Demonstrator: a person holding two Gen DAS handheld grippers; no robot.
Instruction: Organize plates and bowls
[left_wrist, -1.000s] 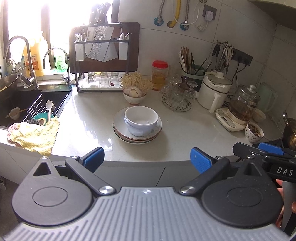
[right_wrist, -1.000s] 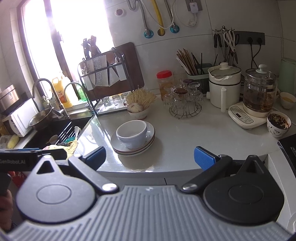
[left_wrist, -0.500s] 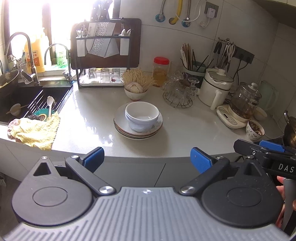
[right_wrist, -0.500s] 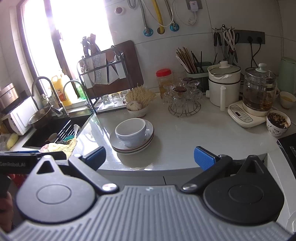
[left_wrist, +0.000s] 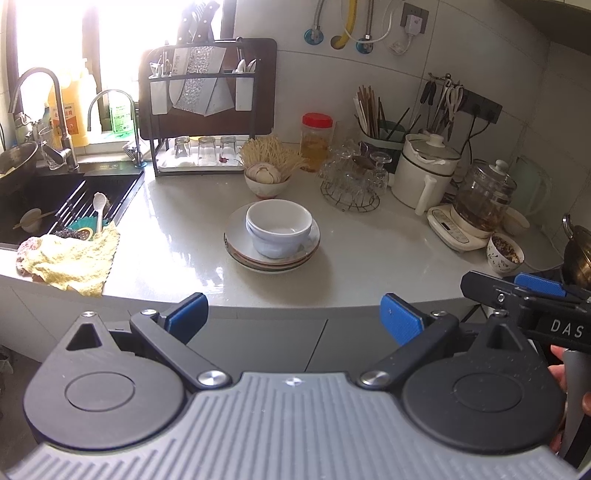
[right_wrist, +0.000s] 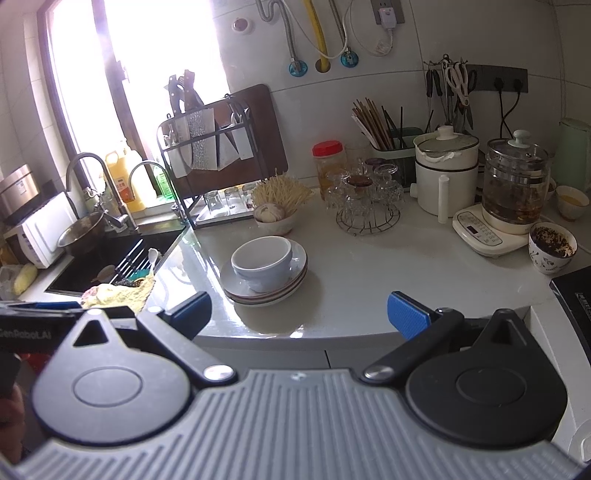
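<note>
round glossy white bowls (left_wrist: 279, 230) nested on stacked plates (left_wrist: 271, 254)

lower plates (left_wrist: 271, 263) mostly hidden under bowls (left_wrist: 279, 229)

White bowls (left_wrist: 279, 230) nested upright — atop stacked plates (left_wrist: 236, 249), mid-counter

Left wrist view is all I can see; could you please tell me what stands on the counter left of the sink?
Observer: A white microwave stands there, beyond the sink.
Operator: Thank you. What is in the small bowl behind the glass kettle?
Observer: That bowl right of the kettle holds something yellow.
Operator: Is the right gripper open?
Observer: Yes, the right gripper is empty, its fingers wide apart.
</note>
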